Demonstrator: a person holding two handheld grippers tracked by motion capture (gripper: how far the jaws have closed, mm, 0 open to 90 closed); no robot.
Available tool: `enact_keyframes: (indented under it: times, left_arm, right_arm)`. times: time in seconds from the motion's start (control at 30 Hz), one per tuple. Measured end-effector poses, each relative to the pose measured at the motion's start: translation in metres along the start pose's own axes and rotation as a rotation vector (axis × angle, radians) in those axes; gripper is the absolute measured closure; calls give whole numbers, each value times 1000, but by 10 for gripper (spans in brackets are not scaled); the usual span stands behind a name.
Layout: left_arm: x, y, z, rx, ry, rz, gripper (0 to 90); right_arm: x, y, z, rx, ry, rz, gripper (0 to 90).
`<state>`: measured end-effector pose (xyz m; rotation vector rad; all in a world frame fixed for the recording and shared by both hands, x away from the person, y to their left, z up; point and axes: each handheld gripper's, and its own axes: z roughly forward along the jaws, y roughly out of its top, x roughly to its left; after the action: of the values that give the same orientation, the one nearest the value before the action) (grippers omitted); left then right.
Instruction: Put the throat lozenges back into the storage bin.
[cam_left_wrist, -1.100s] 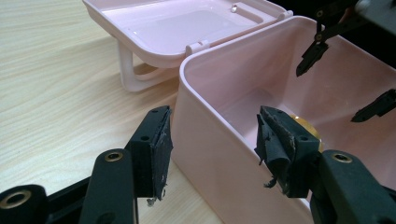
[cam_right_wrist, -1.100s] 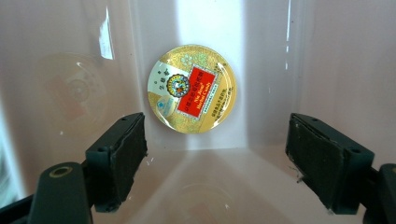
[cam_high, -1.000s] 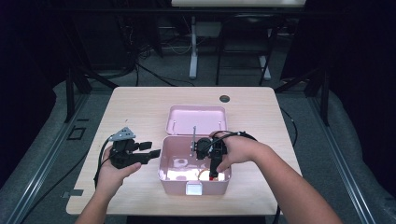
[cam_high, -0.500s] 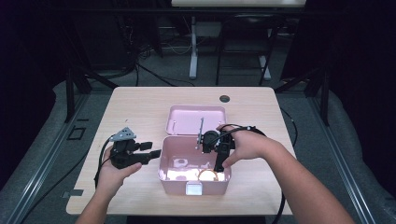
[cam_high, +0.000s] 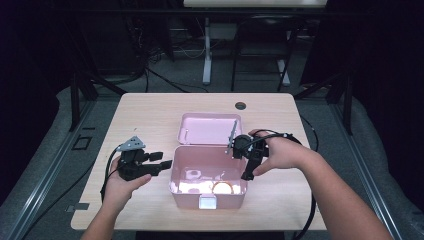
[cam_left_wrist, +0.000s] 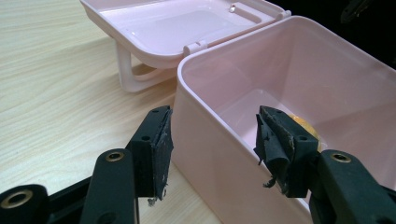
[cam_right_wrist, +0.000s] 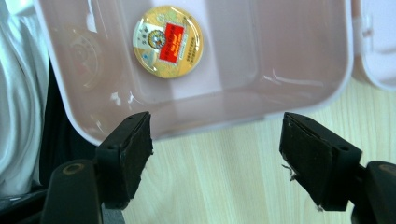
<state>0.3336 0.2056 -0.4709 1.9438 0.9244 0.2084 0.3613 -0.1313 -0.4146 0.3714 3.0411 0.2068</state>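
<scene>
Pink box (cam_high: 207, 192) open — gold disc (cam_right_wrist: 168, 41) inside, both tools agape.

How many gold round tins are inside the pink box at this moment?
1. The gold tin lies flat on the floor of the open pink box, toward its front right corner in the high view. The walls may hide something small.

The right gripper (cam_right_wrist: 215, 156) hangs with jaws spread wide over the pink box's (cam_right_wrist: 299, 100) rim, a gold medallion (cam_right_wrist: 168, 41) lying flat inside.
</scene>
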Motion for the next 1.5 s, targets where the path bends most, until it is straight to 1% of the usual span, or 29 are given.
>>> enact_keyframes:
  times: [0.07,0.13,0.2,0.3,0.37,0.47,0.5,0.57,0.63,0.67,0.7,0.8,0.83,0.87,0.93,1.03,1.07,1.17,1.27,1.33,1.37,1.4,1.47,1.5]
  left_arm:
    - [0,0,0,1,0,1,455]
    - [0,0,0,2,0,0,455]
    - [0,0,0,1,1,1,455]
    - [0,0,0,2,0,1,455]
    - [1,0,0,5,0,3,455]
    - [0,0,1,4,-2,1,456]
    - [0,0,1,4,-1,2,456]
    - [0,0,1,3,-3,-1,456]
    - [0,-1,1,2,-5,-5,456]
    - [0,-1,1,5,-7,-4,456]
    - [0,-1,2,-2,-3,-6,456]
    - [0,-1,2,-5,-4,-4,456]
    - [0,-1,2,-6,-4,-2,456]
    - [0,-1,2,-7,-3,0,455]
    - [0,-1,2,-11,-3,3,454]
    - [0,-1,3,-11,-4,10,456]
    - [-1,-2,3,-14,0,10,458]
    - [-1,-2,4,-18,2,4,458]
    - [-1,-2,4,-20,5,1,458]
    - [-1,-2,4,-20,5,-2,459]
    - [-1,-2,4,-17,-2,3,459]
    - [-1,-2,4,-23,-2,1,462]
    - [-2,-3,5,-21,-6,-5,468]
    - [-2,-3,5,-16,-7,0,475]
  right_arm:
    - [-1,-4,0,-2,-3,12,249]
    - [-2,-9,0,7,-7,14,249]
    - [-3,-13,0,2,-11,18,249]
    - [-6,-21,-1,-23,-12,40,250]
    - [-7,-26,-1,-38,-24,56,251]
    - [-9,-33,0,-60,-38,96,252]
    - [-9,-35,0,-77,-43,104,252]
    - [-9,-38,0,-93,-50,118,252]
    - [-9,-41,0,-133,-67,133,251]
    - [-8,-42,-1,-149,-68,142,250]
    - [-8,-43,-1,-174,-67,153,248]
    - [-9,-46,-1,-219,-80,181,248]
    - [-9,-46,-1,-231,-84,194,248]
    - [-9,-47,-1,-249,-80,219,248]
    - [-11,-49,-1,-274,-76,253,248]
    - [-10,-50,1,-319,-96,299,252]
    - [-10,-50,1,-334,-101,301,252]
    - [-8,-50,2,-382,-100,331,252]
    - [-6,-50,5,-419,-104,339,253]
    - [-5,-50,8,-444,-115,344,259]
    - [-4,-49,9,-451,-117,349,261]
    - [-4,-50,11,-457,-121,349,260]
    - [-2,-51,13,-484,-141,366,274]
    - [-2,-52,14,-502,-146,374,275]
